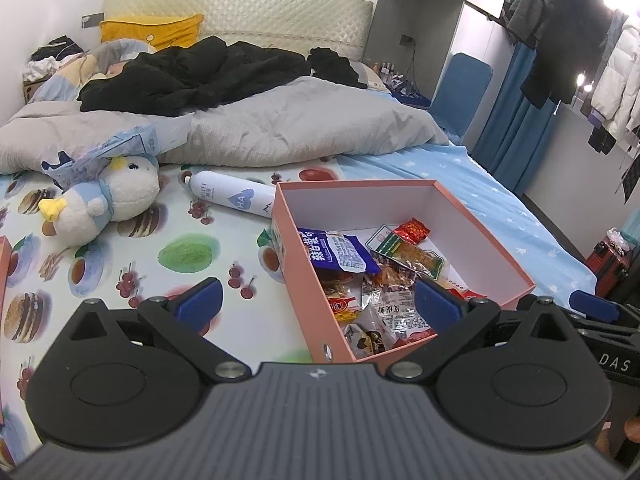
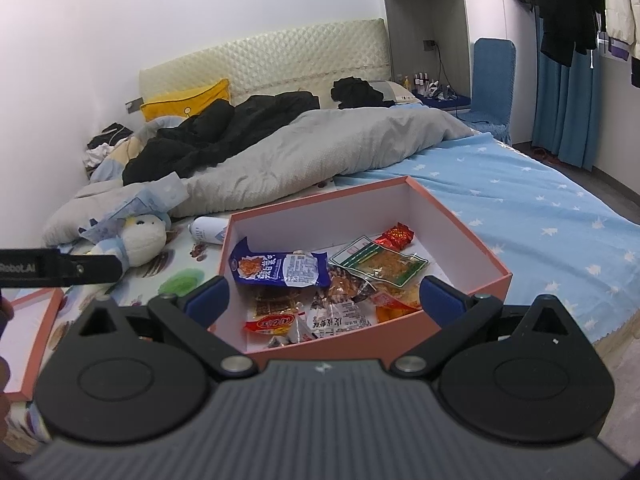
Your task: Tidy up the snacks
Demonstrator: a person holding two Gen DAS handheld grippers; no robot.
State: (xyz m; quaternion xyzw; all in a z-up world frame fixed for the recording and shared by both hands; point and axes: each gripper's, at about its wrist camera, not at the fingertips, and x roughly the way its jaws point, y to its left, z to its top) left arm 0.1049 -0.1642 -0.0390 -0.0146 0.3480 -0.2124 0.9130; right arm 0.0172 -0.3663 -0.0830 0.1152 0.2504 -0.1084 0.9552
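Nearest, the left gripper [image 1: 316, 300] and right gripper [image 2: 324, 298] both have their blue-padded fingers spread wide with nothing between them. Just beyond, a pink cardboard box [image 2: 460, 232] with smooth white inner walls sits on the bed [image 2: 540, 216] and holds the snacks [image 2: 328, 288], a loose heap of glossy crinkled packets, including a blue packet [image 2: 280, 270]. Farther left lie a white cylindrical bottle [image 1: 232, 196] and a fuzzy plush toy [image 1: 108, 204], with a rumpled grey quilt [image 1: 300, 128] beyond.
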